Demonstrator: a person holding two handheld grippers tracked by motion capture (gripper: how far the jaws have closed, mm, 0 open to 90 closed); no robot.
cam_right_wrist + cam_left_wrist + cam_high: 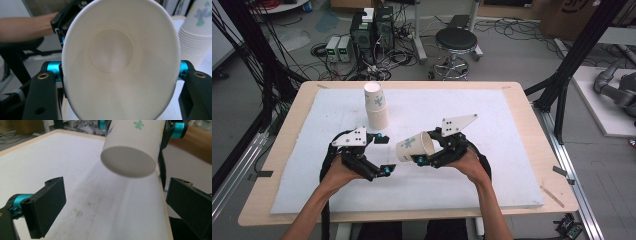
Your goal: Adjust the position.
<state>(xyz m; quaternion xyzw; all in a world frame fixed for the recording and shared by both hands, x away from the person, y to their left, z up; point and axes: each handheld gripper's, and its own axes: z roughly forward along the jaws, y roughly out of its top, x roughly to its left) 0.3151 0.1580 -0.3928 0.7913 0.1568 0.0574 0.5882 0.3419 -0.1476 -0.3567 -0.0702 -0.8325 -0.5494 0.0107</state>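
One paper cup (120,62) squeezed in right claw (120,75), rim cropped

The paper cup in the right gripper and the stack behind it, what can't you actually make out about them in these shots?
- Held cup, left gripper view: rim end cut off by the top edge.
- Held cup, right gripper view: outer print hidden; the camera faces its open mouth.
- Cup stack, right gripper view: cut off by the right edge and partly hidden by the held cup; cup count too small to tell in the high view.
- Right gripper, right gripper view: the cup hides its pads.
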